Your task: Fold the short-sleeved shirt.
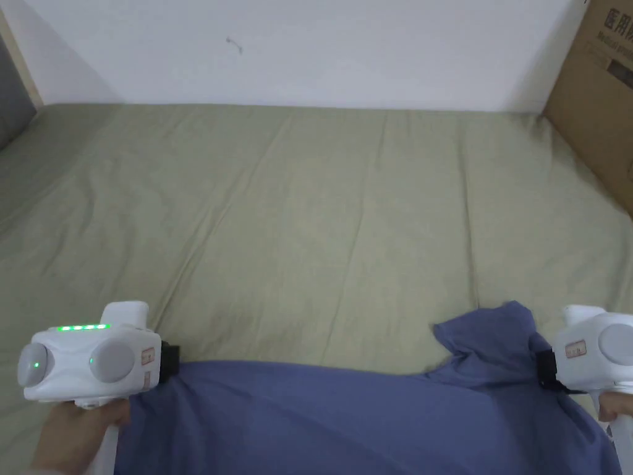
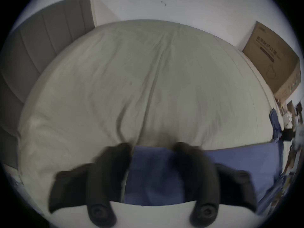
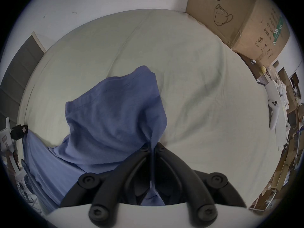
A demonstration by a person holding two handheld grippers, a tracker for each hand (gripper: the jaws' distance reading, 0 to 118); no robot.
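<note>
A blue short-sleeved shirt (image 1: 346, 420) lies across the near edge of an olive-green bed sheet (image 1: 321, 235). One part bunches up in a peak at the right (image 3: 111, 119). My left gripper (image 1: 170, 362) is at the shirt's left edge. In the left gripper view its jaws (image 2: 152, 146) stand apart and blurred, open, with blue cloth (image 2: 153, 174) lying between them. My right gripper (image 1: 544, 368) is at the shirt's right side. In its own view (image 3: 152, 146) it is shut on a pinch of the cloth. A hand holds each gripper.
The bed stretches away to a white wall. A large cardboard box (image 1: 599, 105) stands at the back right corner. A grey padded headboard (image 1: 12, 105) is at the far left. A cluttered shelf with a white controller (image 3: 273, 114) lies off to the right.
</note>
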